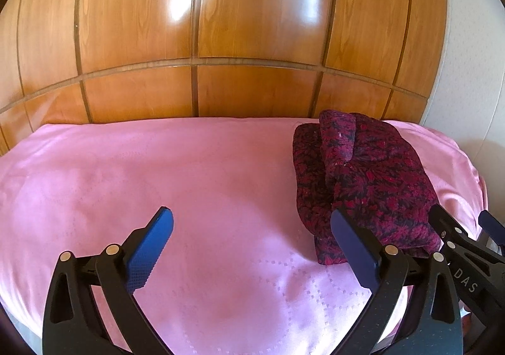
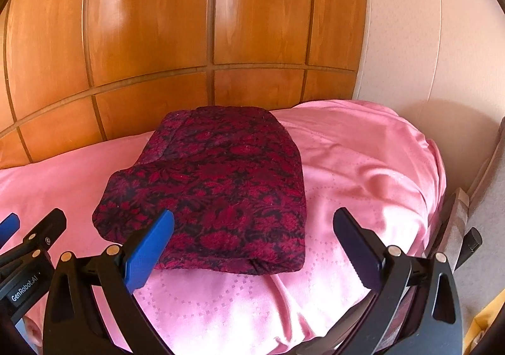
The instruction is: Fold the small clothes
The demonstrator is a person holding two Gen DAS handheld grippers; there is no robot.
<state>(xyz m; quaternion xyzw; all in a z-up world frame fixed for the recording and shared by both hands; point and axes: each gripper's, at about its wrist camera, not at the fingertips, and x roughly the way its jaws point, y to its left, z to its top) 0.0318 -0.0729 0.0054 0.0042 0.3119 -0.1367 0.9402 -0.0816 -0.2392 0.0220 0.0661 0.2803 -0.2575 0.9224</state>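
Left gripper (image 1: 252, 222): spread wide, blue pads apart, holding nothing; poised above the pink sheet (image 1: 157, 172), right finger's tip just at the near-left edge of the garment, contact unclear.
Right gripper (image 2: 254, 222): spread wide too, empty; left pad (image 2: 148, 254) in front of the garment's near edge, right pad over bare sheet.
Garment (image 2: 217, 187): dark red floral cloth, folded into a compact bundle, lying on the pink sheet toward the right side of the bed, near the wooden panelled wall (image 1: 202, 23).
Between grippers: side by side, each showing at the other view's edge.
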